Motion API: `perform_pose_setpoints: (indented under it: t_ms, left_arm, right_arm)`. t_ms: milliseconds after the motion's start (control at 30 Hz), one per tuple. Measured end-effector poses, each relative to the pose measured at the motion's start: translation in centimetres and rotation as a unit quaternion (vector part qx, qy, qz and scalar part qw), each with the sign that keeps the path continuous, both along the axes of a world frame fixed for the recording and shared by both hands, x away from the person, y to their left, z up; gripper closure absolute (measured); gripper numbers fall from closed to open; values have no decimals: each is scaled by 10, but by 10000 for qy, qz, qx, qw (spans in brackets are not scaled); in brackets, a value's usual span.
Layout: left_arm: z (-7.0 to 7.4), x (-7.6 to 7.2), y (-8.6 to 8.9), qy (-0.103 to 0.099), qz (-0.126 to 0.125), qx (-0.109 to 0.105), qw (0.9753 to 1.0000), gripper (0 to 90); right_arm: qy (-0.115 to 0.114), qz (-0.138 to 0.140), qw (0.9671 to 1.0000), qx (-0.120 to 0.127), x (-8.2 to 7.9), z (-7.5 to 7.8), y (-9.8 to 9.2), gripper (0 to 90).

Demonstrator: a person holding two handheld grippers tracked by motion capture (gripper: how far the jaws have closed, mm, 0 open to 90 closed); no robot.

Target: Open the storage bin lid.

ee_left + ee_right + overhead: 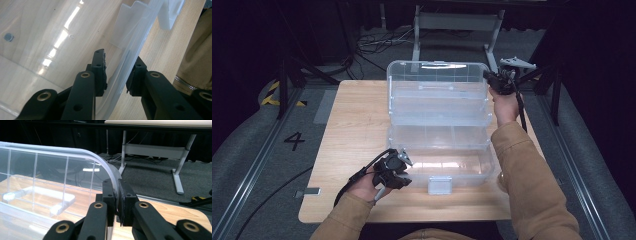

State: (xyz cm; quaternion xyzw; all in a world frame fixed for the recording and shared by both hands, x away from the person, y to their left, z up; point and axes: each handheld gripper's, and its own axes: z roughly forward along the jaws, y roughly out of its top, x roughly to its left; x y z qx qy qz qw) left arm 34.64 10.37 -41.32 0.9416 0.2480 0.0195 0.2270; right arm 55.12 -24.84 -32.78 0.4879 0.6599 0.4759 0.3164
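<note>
Clear plastic storage box (439, 127) sits open on wooden worktop (352, 130), lid (437, 72) raised upright, tiered trays stepped out. We judge both hands steady it: one anchors base, other controls lid. Right tool (117, 202) pinched tight on lid's curved corner edge, jaws nearly meeting through thin plastic. Left tool (117, 75) straddles base's front wall, one jaw inside, one outside, gap narrow, pads (100, 67) close to wall; firm contact we cannot tell. Front latch (440, 185) lies just beyond left tool.

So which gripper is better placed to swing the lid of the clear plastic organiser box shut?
Right. The right gripper is clamped on the raised clear lid's rim; the left gripper straddles the clear box's front wall, steadying the base.
</note>
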Motion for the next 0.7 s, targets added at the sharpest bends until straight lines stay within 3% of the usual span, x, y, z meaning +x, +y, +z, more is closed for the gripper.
perform_pose_setpoints:
  t_ms: [700]
  left_arm:
    - [0, 0, 0, -27, -46, 5, 10000, 725]
  right_arm:
    - [221, 126, 9996, 124, 23, -15, -4, 855]
